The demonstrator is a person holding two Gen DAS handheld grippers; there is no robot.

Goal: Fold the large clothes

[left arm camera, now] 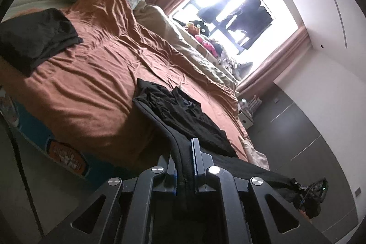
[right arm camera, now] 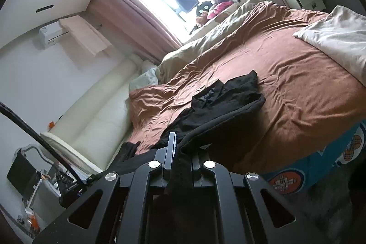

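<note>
Left wrist view shows the left gripper (left arm camera: pixel 186 159) with its fingers (left arm camera: pixel 195 157) pinched narrow on an edge of the black garment (left arm camera: pixel 183 113), which runs forward from them onto the rust-brown bed (left arm camera: pixel 91 88). Right wrist view shows the right gripper (right arm camera: pixel 180 152) likewise clamped on the garment's edge, the rest crumpled just beyond. Farther off on the bed lies a folded dark garment (left arm camera: pixel 39 38).

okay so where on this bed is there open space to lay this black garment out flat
Widest bare patch: the brown sheet, between the folded dark pile near the headboard side and the black garment both grippers hold. A second patch lies between the garment and the white pillow. The window side is crowded: the beige duvet and the cluttered sill.
</note>
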